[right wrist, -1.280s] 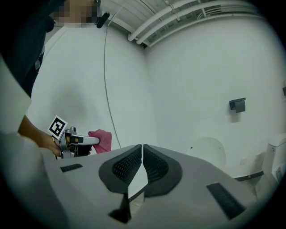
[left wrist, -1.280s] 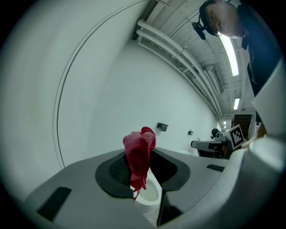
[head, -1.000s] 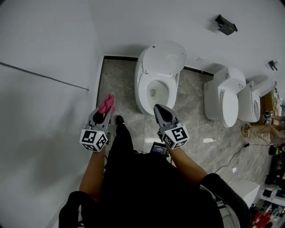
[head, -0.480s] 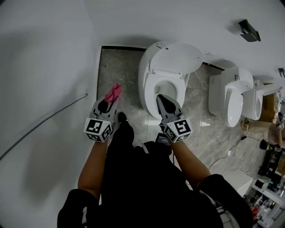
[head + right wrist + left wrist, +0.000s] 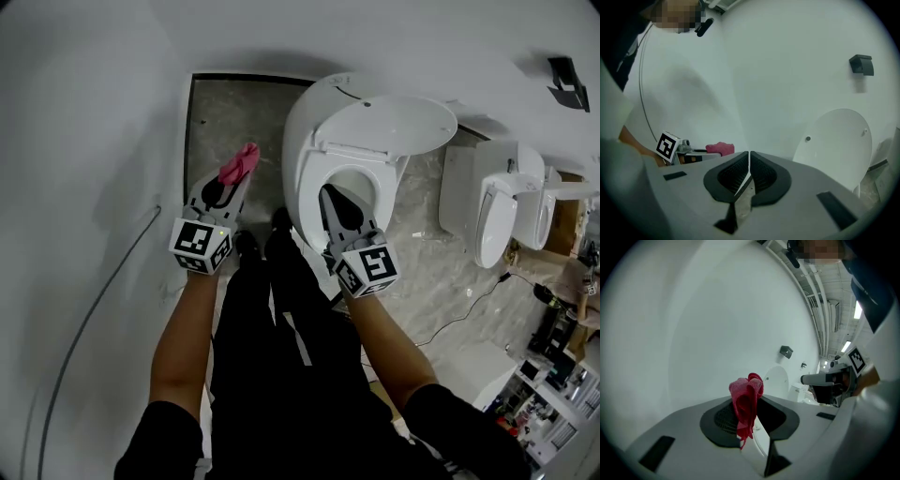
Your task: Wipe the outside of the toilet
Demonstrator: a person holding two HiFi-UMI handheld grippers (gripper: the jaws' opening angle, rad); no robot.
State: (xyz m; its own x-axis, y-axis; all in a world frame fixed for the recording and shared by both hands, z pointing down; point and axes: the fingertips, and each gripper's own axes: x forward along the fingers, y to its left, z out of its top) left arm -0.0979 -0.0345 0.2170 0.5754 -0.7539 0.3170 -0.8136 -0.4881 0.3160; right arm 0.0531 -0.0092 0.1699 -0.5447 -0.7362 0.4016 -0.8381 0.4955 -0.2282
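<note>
Left tongs (image 5: pixel 234 180) are clamped on a pink cloth (image 5: pixel 240 161). The cloth sticks out past their tips in a bunch, so it can serve as the wiping pad. They hang over the floor (image 5: pixel 217 111) just left of the toilet (image 5: pixel 298 131), and the cloth is clear of its white shell. By that, the wiping looks not yet begun, with the toilet's left flank the nearest part to start on.

Right tongs (image 5: pixel 326 192) are pressed together with nothing between them. They are held above the toilet's front rim, over the open bowl. They appear idle there, out of the cloth's way and near enough to steady something if needed. The lid (image 5: pixel 384 124) stands raised at the toilet's back, against the wall, which leaves the rim and the shell below it open to reach. The next move probably calls for lowering the cloth to the right until it meets the shell.
</note>
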